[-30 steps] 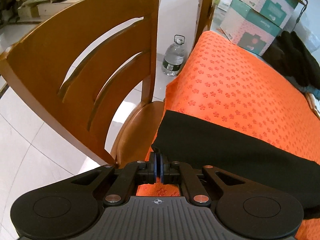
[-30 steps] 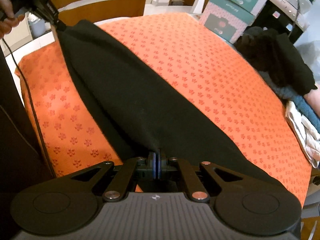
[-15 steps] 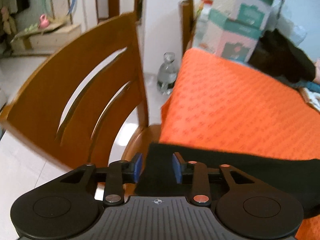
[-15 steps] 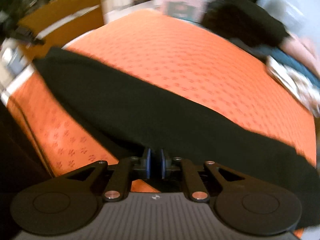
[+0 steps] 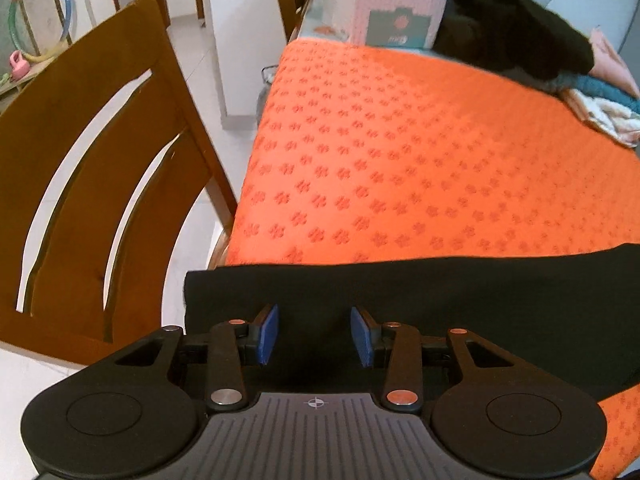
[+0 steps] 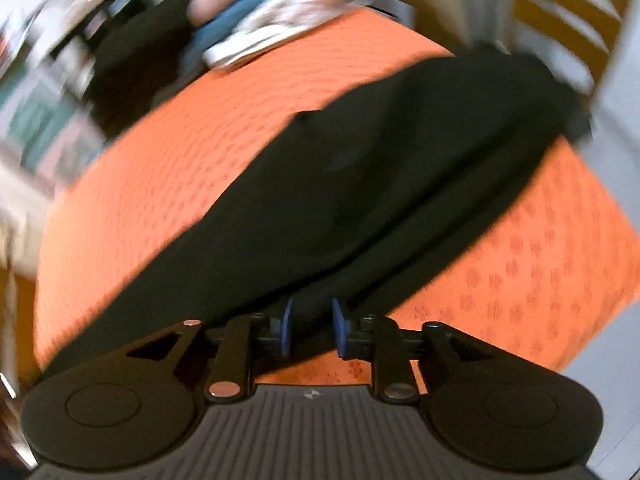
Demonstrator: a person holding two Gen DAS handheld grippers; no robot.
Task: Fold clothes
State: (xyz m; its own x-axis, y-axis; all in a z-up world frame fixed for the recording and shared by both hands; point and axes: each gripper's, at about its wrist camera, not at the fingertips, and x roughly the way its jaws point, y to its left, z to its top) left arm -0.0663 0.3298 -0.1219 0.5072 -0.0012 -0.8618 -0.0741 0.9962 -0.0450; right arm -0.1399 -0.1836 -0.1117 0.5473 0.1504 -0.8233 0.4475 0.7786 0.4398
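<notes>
- Black garment [image 5: 460,296] lies as a long narrow band along the near edge of the counter's orange cloth [image 5: 400,152], its long axis running across in front of both my grippers.
- Left gripper [image 5: 315,334]: jaws wide apart, blue pads either side of the garment's end; cloth sits between and under them but nothing is pinched. That end's corner lies just ahead and to the left, overhanging the counter edge.
- Right gripper [image 6: 310,330]: view blurred. Jaws parted narrowly, a ridge of the black garment [image 6: 380,160] passing between the pads; it looks unclamped.
- From there the band runs ahead and up to the right.
- Judgement: each gripper sits at one end, so a fold end-to-end turns on that axis.
- Beyond: clothes pile [image 5: 520,40] far ahead-right, wooden chair [image 5: 92,184] left.
</notes>
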